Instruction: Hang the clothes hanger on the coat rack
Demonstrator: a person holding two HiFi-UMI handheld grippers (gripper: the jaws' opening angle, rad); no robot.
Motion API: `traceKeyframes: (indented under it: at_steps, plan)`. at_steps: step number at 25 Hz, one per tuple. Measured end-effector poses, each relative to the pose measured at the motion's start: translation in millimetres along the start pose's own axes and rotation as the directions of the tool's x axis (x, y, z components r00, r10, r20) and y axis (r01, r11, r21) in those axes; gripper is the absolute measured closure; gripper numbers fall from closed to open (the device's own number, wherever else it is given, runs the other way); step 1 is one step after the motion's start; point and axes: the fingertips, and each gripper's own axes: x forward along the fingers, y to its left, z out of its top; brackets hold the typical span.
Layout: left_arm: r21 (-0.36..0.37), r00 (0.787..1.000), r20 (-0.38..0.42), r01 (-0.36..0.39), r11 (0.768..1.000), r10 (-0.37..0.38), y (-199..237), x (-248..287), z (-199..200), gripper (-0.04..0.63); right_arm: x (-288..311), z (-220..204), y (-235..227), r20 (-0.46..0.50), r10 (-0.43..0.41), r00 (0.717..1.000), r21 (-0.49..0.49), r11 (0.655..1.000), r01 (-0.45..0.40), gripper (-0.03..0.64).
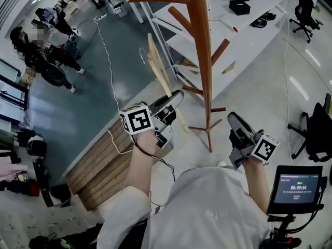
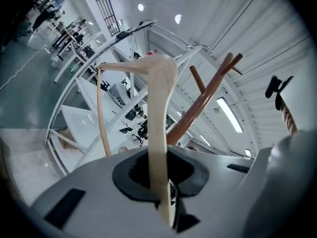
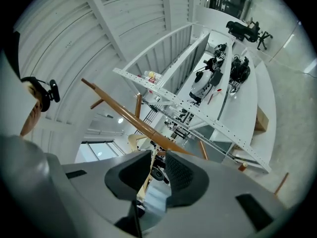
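Observation:
The brown wooden coat rack (image 1: pixel 204 45) stands in front of me, its pegs slanting upward. My left gripper (image 1: pixel 175 98) is to the left of the pole and is shut on a pale wooden clothes hanger (image 1: pixel 157 66), which sticks up and away from the jaws. In the left gripper view the hanger (image 2: pixel 159 113) runs up from between the jaws of the gripper (image 2: pixel 161 182), with its metal hook (image 2: pixel 197 47) near the coat rack's pegs (image 2: pixel 208 95). My right gripper (image 1: pixel 233 119) is to the right of the pole. In its own view the gripper (image 3: pixel 157 175) is open and holds nothing, facing the rack (image 3: pixel 129 115).
The rack's feet (image 1: pixel 207 129) spread over the pale floor. White shelving (image 1: pixel 244 19) with gear stands behind the rack. Wooden planks (image 1: pixel 104 160) and a white cable (image 1: pixel 111 87) lie at the left. People (image 1: pixel 46 56) are far left, office chairs (image 1: pixel 306 9) at the right, and a screen (image 1: pixel 298 188) at the lower right.

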Motion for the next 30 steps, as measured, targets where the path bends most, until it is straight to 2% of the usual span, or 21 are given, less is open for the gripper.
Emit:
traceKeyframes:
  at_steps: [4, 8, 11, 19, 30]
  plan:
    - [0.040, 0.999, -0.027, 0.033, 0.999, -0.032, -12.7, 20.1, 19.5, 0.552, 7.0, 9.3, 2.3, -0.012, -0.036, 0.999, -0.023, 0.999, 0.036, 0.520]
    - [0.079, 0.997, -0.048, 0.068, 0.995, -0.065, -24.0, 37.0, 32.6, 0.551, 20.5, 24.9, 14.2, 0.000, 0.004, 1.000, -0.057, 0.998, -0.004, 0.520]
    - [0.095, 0.994, -0.066, 0.095, 0.991, -0.088, -31.8, 47.7, 37.6, 0.551, 22.7, 32.3, 17.1, 0.012, -0.012, 1.000, -0.064, 0.998, 0.013, 0.520]
    - [0.124, 0.985, -0.134, 0.125, 0.984, -0.108, -42.6, 68.4, 48.0, 0.552, 14.4, 44.8, 31.3, 0.049, -0.020, 0.999, -0.081, 0.996, 0.024, 0.520]
    - [0.132, 0.976, -0.169, 0.158, 0.979, -0.134, -37.9, 87.0, 49.6, 0.552, -1.1, 45.6, 13.0, 0.081, -0.047, 0.996, -0.066, 0.996, 0.053, 0.520]
